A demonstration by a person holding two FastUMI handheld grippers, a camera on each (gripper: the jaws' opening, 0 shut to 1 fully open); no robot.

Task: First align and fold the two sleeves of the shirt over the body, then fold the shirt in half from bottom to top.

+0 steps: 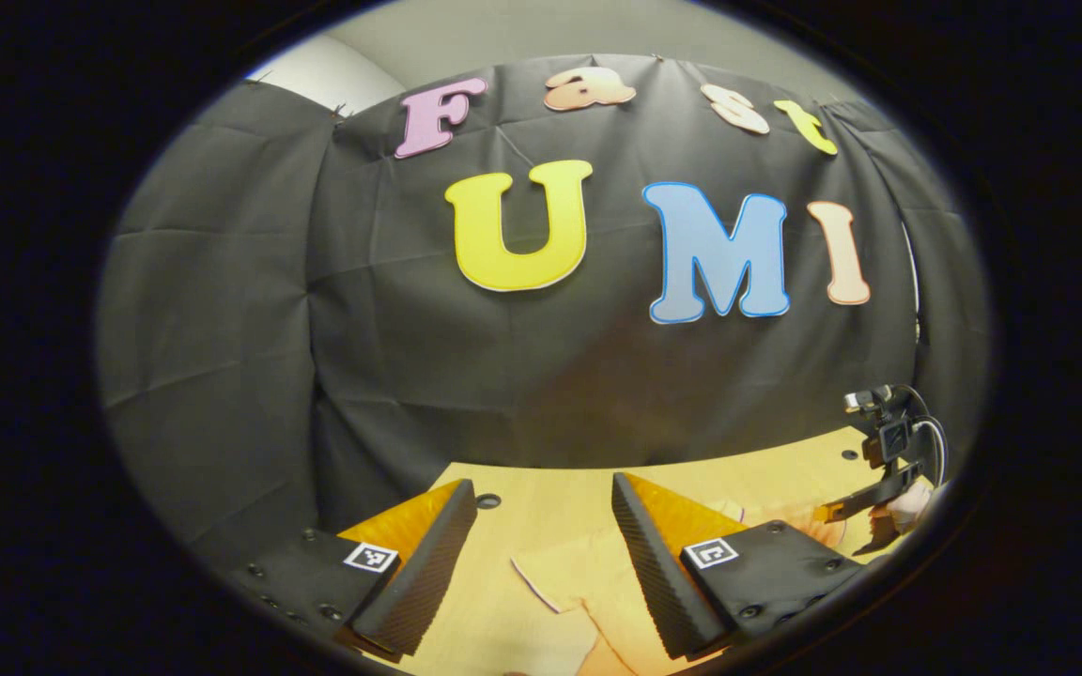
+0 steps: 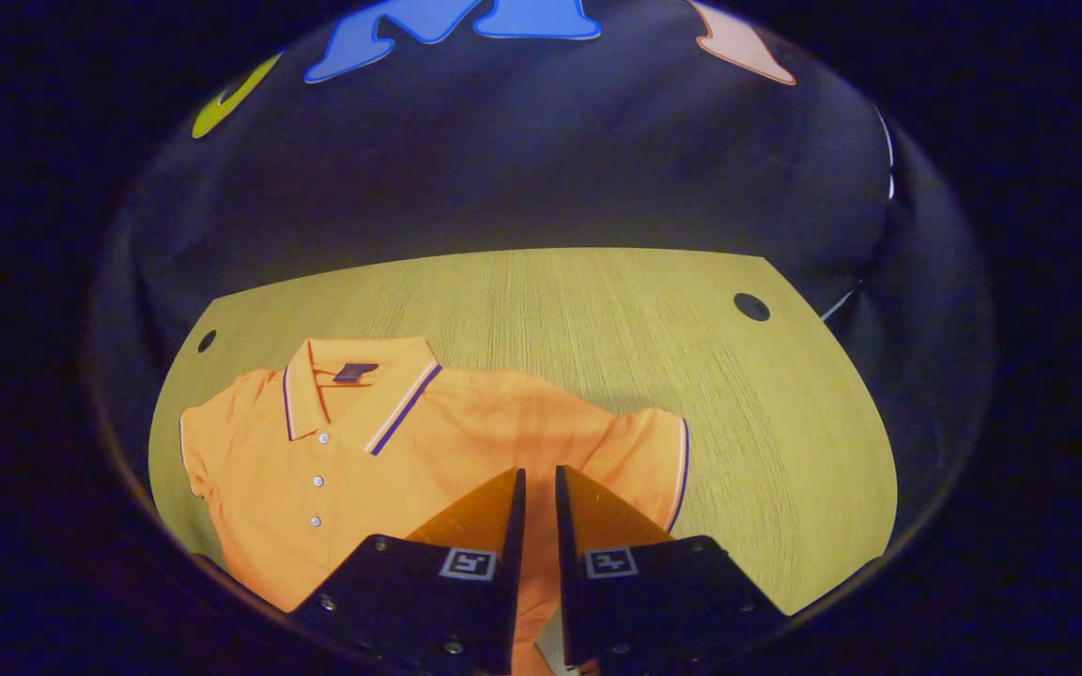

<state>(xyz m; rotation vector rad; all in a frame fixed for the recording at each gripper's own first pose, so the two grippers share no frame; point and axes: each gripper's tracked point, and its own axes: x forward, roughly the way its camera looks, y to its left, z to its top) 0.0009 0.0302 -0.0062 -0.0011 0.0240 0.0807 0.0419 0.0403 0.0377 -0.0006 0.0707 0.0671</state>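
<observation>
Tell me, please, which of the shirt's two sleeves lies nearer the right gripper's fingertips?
The sleeve on the image-right side of the right gripper view, beside the right gripper; the other sleeve lies across the shirt, past the collar.

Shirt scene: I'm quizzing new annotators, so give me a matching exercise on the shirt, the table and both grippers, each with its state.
1. shirt
2. table
3. left gripper
4. right gripper

A. fingers wide apart
B. wood-grained, with round holes
C. fingers nearly together, narrow gap
D. lies flat, buttons up, sleeves unfolded

Pairs: 1-D, 2-B, 3-A, 4-C
</observation>
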